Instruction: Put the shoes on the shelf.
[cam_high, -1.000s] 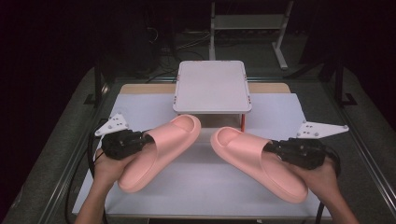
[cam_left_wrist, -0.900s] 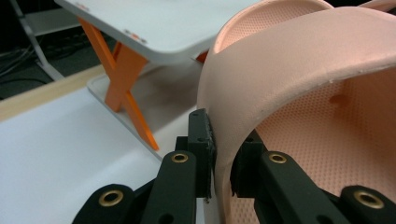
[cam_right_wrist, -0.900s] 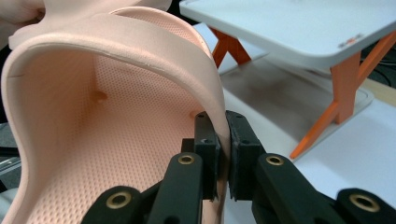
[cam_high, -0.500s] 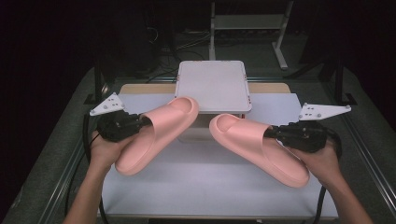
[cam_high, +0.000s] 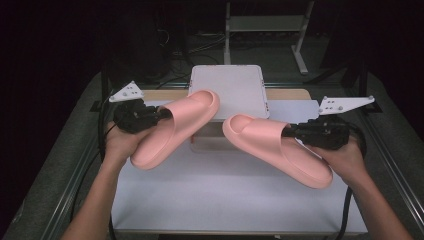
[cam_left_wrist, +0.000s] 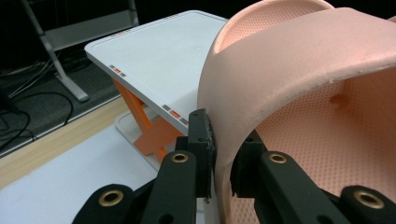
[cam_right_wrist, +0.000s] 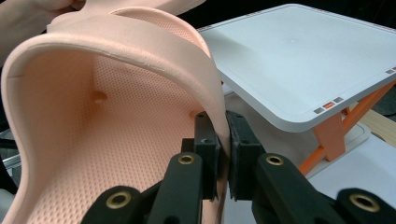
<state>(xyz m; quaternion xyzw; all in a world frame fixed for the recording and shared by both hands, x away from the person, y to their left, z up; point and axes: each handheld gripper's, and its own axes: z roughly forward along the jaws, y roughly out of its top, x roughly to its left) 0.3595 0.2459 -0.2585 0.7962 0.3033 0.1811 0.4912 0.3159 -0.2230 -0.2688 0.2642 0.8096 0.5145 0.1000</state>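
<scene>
Two pink slippers in the air above the worktop (cam_high: 225, 200), one per gripper, toes aimed at the white raised platform (cam_high: 227, 90) at the far middle. High view: left gripper (cam_high: 159, 116) clamped on the strap edge of the left slipper (cam_high: 175, 130), toe already overlapping the platform's near left corner; right gripper (cam_high: 289, 133) clamped on the strap edge of the right slipper (cam_high: 277, 150), toe just short of the platform's near edge. Both soles tilted, heels hanging lower toward the person. Judged step: carrying the pair to the platform for setting down side by side. Best done by levelling each sole before lowering, keeping the toes apart to avoid a knock, and landing the heels well inside the rim.

Left gripper view: jaws nearly shut, pinching the thin strap wall of the left slipper (cam_left_wrist: 299, 84) between the pads; platform (cam_left_wrist: 159, 65) beyond and to the left, on its orange legs. Thin grip on soft foam, so likely to swing; slow wrist moves advisable.

Right gripper view: jaws likewise nearly shut on the strap edge of the right slipper (cam_right_wrist: 116, 121); platform (cam_right_wrist: 303, 60) ahead on the right, top bare. Release only once the sole rests flat.
</scene>
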